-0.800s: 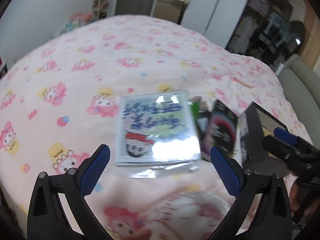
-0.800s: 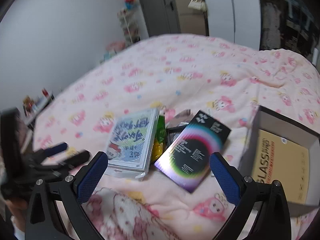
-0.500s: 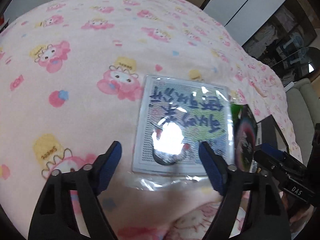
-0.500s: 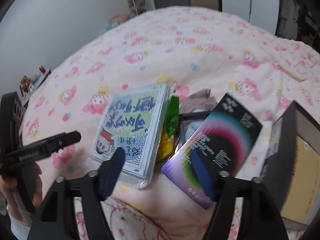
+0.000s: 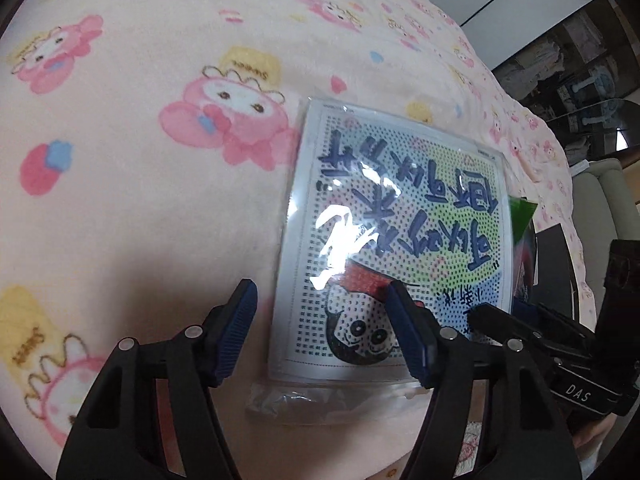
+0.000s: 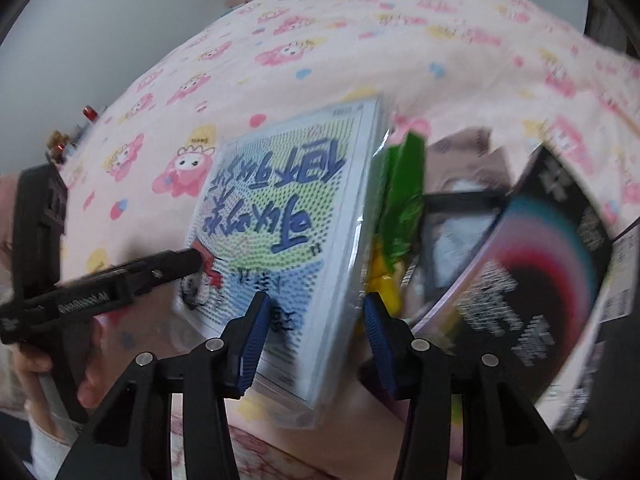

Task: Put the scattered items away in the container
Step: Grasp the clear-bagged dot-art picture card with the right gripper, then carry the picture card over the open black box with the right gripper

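A flat bead-art kit in clear plastic, with blue lettering and a cartoon face, lies on the pink blanket. My left gripper is open and straddles its near left edge: one pad is over the blanket, the other over the kit's face. From the other side, my right gripper is open astride the kit's right edge. Neither pair of pads clearly presses on it. Right of the kit lie a green and yellow packet and a black box with a rainbow ring. The dark container shows at the far right.
The pink cartoon-print blanket covers the bed all around. A brown item lies behind the packet. A hand holds the left gripper's handle. A pale chair and dark shelves stand beyond the bed's right side.
Both grippers have come down close to the bead-art kit and tilted further downward. Their jaws stand narrower than before, now astride the kit's left and right edges.
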`<action>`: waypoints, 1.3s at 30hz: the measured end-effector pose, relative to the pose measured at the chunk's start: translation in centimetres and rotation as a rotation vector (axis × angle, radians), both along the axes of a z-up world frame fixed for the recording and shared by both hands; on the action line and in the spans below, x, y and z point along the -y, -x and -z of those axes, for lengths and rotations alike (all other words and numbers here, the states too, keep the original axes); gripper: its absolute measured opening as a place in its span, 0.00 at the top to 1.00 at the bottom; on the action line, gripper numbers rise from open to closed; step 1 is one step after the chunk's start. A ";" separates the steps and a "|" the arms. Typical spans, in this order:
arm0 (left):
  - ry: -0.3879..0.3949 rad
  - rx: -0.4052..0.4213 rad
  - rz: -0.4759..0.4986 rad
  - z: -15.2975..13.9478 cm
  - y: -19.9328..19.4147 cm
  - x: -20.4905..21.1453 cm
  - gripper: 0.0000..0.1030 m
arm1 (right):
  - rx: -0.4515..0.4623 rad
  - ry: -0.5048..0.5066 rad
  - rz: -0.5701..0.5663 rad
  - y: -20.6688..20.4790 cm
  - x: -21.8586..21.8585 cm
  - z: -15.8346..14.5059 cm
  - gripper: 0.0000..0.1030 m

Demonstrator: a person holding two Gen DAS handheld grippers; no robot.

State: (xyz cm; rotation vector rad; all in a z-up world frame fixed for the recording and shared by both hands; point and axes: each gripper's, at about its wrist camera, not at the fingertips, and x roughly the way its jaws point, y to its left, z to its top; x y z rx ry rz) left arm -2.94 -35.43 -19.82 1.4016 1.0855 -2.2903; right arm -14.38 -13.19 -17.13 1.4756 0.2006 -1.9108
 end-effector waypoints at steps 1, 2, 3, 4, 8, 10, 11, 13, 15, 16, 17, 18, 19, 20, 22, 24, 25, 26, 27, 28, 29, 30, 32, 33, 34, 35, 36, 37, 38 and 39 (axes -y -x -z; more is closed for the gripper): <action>-0.013 -0.009 0.005 0.0 0.1 0.0 0.30 | 0.000 -0.006 -0.005 -0.1 0.4 0.2 0.52; -0.027 -0.019 0.008 0.0 0.2 0.0 0.30 | -0.006 -0.013 -0.022 -0.2 0.8 0.3 0.51; -0.038 -0.023 0.012 0.2 0.4 -0.1 0.29 | -0.010 -0.017 -0.036 -0.2 1.1 0.4 0.50; -0.035 -0.021 0.011 0.4 0.4 -0.2 0.29 | -0.013 -0.019 -0.041 -0.2 1.3 0.5 0.47; -0.006 0.004 0.005 -0.3 0.8 -0.5 0.31 | -0.012 -0.010 -0.033 -0.1 1.5 0.4 0.50; 0.010 -0.006 0.004 -1.8 0.4 -0.9 0.32 | -0.010 0.033 -0.023 -0.2 0.7 -0.8 0.53; 0.012 -0.016 0.009 -2.6 0.2 -1.2 0.34 | -0.017 0.056 -0.018 -0.4 0.1 -1.7 0.53; 0.013 -0.045 0.025 -4.5 -0.4 -2.0 0.34 | -0.046 0.085 -0.004 -1.1 -1.0 -3.7 0.53; 0.005 -0.079 0.043 -6.2 -0.7 -3.1 0.34 | -0.069 0.107 0.010 -1.7 -2.5 -5.3 0.53; 0.001 -0.098 0.057 -7.0 -1.1 -3.7 0.34 | -0.085 0.119 0.019 -2.3 -3.5 -6.4 0.53; -0.001 -0.119 0.074 -7.8 -1.4 -4.5 0.34 | -0.099 0.125 0.026 -2.7 -4.4 -7.3 0.53; -0.002 -0.137 0.094 -8.7 -1.5 -5.4 0.34 | -0.114 0.135 0.035 -3.2 -5.4 -8.2 0.53; -0.001 -0.149 0.106 -9.2 -1.6 -6.1 0.34 | -0.126 0.139 0.045 -3.7 -6.7 -8.9 0.53; -0.003 -0.162 0.122 -9.9 -1.6 -7.0 0.34 | -0.139 0.144 0.054 -4.3 -7.7 -9.6 0.53; -0.007 -0.181 0.157 -10.9 -1.2 -8.8 0.34 | -0.157 0.150 0.079 -5.3 -10.0 -10.6 0.53; -0.008 -0.194 0.200 -11.8 -0.4 -11.4 0.34 | -0.173 0.154 0.108 -6.3 -12.4 -11.6 0.53; -0.006 -0.200 0.219 -12.1 -0.1 -12.4 0.34 | -0.181 0.157 0.122 -6.6 -13.7 -12.0 0.53; -0.005 -0.207 0.240 -12.5 -0.1 -13.6 0.34 | -0.189 0.163 0.140 -7.0 -15.3 -12.5 0.53; -0.003 -0.214 0.261 -12.9 -0.3 -14.9 0.34 | -0.196 0.166 0.155 -7.3 -16.3 -12.8 0.53; 0.002 -0.221 0.285 -13.3 -0.1 -16.3 0.34 | -0.207 0.168 0.177 -7.6 -17.9 -13.1 0.53; 0.006 -0.227 0.309 -13.7 0.1 -17.7 0.34 | -0.214 0.171 0.193 -8.1 -19.2 -13.4 0.53; 0.008 -0.231 0.334 -14.1 0.5 -19.1 0.34 | -0.219 0.172 0.208 -8.4 -20.3 -13.6 0.53; 0.004 -0.228 0.374 -14.3 1.4 -21.3 0.34 | -0.227 0.173 0.244 -8.8 -23.0 -13.9 0.53; 0.001 -0.226 0.394 -14.4 1.9 -22.4 0.34 | -0.235 0.172 0.261 -8.9 -24.4 -14.2 0.53; -0.005 -0.225 0.416 -14.5 2.5 -23.7 0.34 | -0.241 0.172 0.275 -8.9 -25.5 -14.3 0.53; -0.011 -0.226 0.439 -14.7 3.2 -24.9 0.34 | -0.251 0.169 0.293 -8.8 -27.0 -14.5 0.53; -0.018 -0.229 0.457 -15.0 3.7 -26.0 0.34 | -0.265 0.164 0.308 -8.8 -28.2 -14.9 0.53; -0.027 -0.235 0.483 -15.4 5.0 -27.3 0.34 | -0.279 0.161 0.321 -8.6 -29.3 -15.1 0.53; -0.029 -0.238 0.500 -15.6 5.9 -28.2 0.34 | -0.297 0.154 0.341 -8.3 -30.8 -15.5 0.53; -0.028 -0.244 0.525 -15.9 7.1 -29.3 0.34 | -0.309 0.150 0.358 -7.9 -32.1 -15.8 0.53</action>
